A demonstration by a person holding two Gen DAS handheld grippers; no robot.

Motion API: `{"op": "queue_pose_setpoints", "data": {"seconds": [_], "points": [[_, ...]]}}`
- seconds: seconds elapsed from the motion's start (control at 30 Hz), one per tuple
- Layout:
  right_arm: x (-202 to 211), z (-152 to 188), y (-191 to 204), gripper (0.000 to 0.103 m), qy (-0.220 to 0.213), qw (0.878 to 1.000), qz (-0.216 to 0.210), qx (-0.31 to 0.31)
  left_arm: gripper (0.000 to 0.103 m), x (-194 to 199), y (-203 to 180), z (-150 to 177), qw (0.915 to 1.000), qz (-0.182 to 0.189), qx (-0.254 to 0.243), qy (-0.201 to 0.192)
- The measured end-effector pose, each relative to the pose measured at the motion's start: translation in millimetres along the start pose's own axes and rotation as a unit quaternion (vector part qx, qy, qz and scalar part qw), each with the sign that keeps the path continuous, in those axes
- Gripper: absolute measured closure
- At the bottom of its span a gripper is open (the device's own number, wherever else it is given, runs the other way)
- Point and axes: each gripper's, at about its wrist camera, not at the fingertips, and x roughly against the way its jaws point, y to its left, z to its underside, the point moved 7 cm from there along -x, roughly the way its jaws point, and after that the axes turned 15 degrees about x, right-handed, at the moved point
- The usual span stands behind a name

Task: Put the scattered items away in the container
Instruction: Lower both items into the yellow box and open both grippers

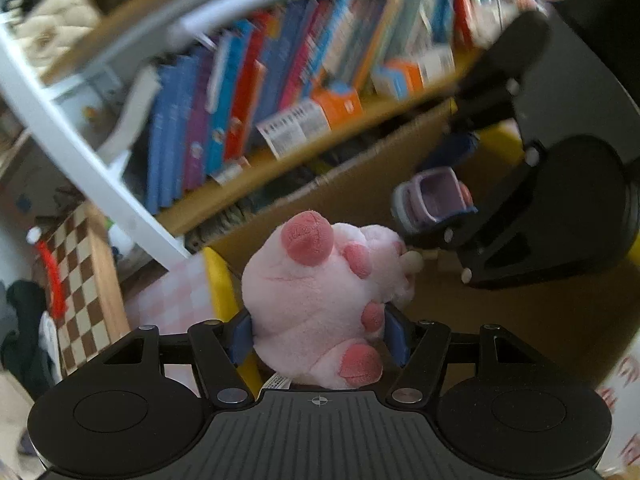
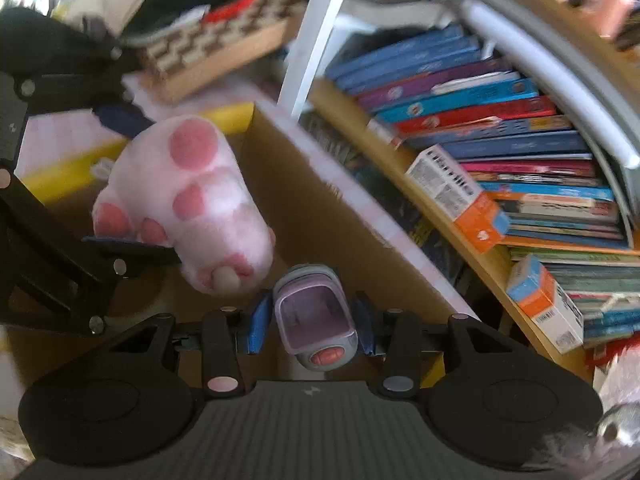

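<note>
Pink plush pig [image 1: 316, 300] clamped in left tongs [image 1: 318, 338], lilac toy car [image 2: 314, 318] pinched in right tongs [image 2: 310, 326], both above the cardboard box [image 2: 320, 216]. Snout visible only from right wrist (books [image 2: 500, 128] behind).

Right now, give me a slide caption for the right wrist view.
Right gripper holding a small lilac plastic toy car above the cardboard box, beside the pink plush toy.
</note>
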Motion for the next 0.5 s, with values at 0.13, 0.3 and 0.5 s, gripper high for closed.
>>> {"op": "queue_pose_setpoints", "data": {"seconds": [0.13, 0.3, 0.5], "points": [[-18, -4, -1, 0.062, 0.012, 1.000, -0.017, 0.021, 0.038, -19, -5, 3, 0.9988, -0.008, -0.028, 0.039], [-32, -7, 1, 0.066, 0.021, 0.998, -0.032, 0.040, 0.030, -28, -8, 10, 0.9974, -0.016, -0.039, 0.058], [-35, -7, -2, 0.052, 0.008, 0.999, -0.043, 0.018, 0.026, -25, -6, 12, 0.9972, -0.019, -0.042, 0.058]]}}
